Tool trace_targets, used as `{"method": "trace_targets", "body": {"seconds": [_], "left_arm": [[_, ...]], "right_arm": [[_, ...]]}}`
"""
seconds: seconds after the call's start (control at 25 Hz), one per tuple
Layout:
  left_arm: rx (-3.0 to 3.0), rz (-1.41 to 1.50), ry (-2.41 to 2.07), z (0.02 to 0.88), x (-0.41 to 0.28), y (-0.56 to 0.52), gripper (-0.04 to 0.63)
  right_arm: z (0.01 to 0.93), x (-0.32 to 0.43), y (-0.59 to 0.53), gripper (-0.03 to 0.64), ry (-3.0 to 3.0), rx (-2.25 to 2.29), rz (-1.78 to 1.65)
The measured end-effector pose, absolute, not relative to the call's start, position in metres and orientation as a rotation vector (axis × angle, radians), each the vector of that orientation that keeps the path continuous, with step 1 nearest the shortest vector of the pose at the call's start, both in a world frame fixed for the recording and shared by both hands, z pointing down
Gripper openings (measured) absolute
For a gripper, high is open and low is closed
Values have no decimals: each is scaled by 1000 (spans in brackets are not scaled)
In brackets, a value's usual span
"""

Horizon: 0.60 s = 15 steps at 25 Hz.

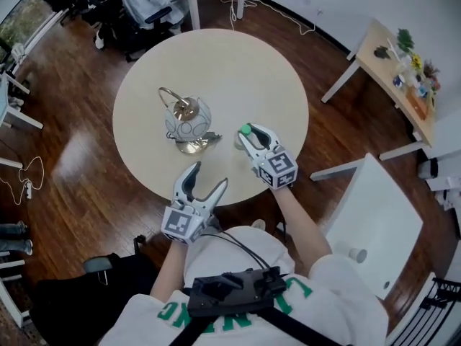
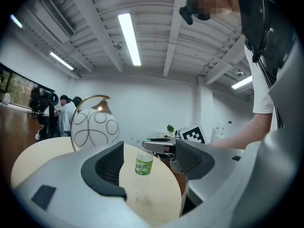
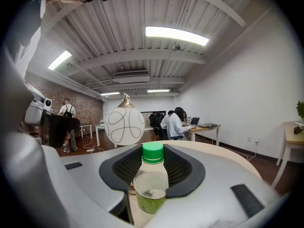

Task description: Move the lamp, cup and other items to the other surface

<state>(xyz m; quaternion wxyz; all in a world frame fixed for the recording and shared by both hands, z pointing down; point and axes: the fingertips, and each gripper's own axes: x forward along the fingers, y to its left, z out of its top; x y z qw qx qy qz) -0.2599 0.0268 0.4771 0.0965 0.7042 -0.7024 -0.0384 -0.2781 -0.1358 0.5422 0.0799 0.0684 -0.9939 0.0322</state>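
A: Where is the bottle [image 3: 152, 179]?
B: It is in the right gripper [image 1: 245, 137]. The two jaws squeeze it, one on each side, just under the green cap. The bottle is upright.
A: Is it up in the air?
B: It is low on the round table [image 1: 238, 63], on the side near the person. It looks like it stands on the top, but that is hard to tell.
A: And the left gripper [image 1: 207, 176]?
B: Its jaws are wide apart and hold nothing. It hangs over the table edge, close to the person, left of the right gripper.
A: Where is the lamp [image 1: 187, 117]?
B: It is on the round table, a bit left of the middle. It has a white ball shade with dark loops, and a gold hoop and foot. It is near the bottle but does not touch it.
A: Is there a cup [image 1: 356, 253]?
B: A small white thing that looks like one sits on the white table [image 1: 374, 200], to the right of the person. It is well apart from both grippers.
A: What else is there?
B: A brown wood floor [image 1: 79, 164] and a side table [image 1: 382, 63] with plants on it, far off to the right.
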Motion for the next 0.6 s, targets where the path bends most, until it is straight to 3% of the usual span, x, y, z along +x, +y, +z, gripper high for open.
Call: {"method": "trace_targets", "body": {"seconds": [0.52,0.6], "left_arm": [[2002,-99,-2107,497,-286,55,333],[2027,-82,-2097,500,-285,52,333]], "right_arm": [[584,-297,-102,152,-2929,158,170],[584,-293,-100,179,-2947,149,152]]}}
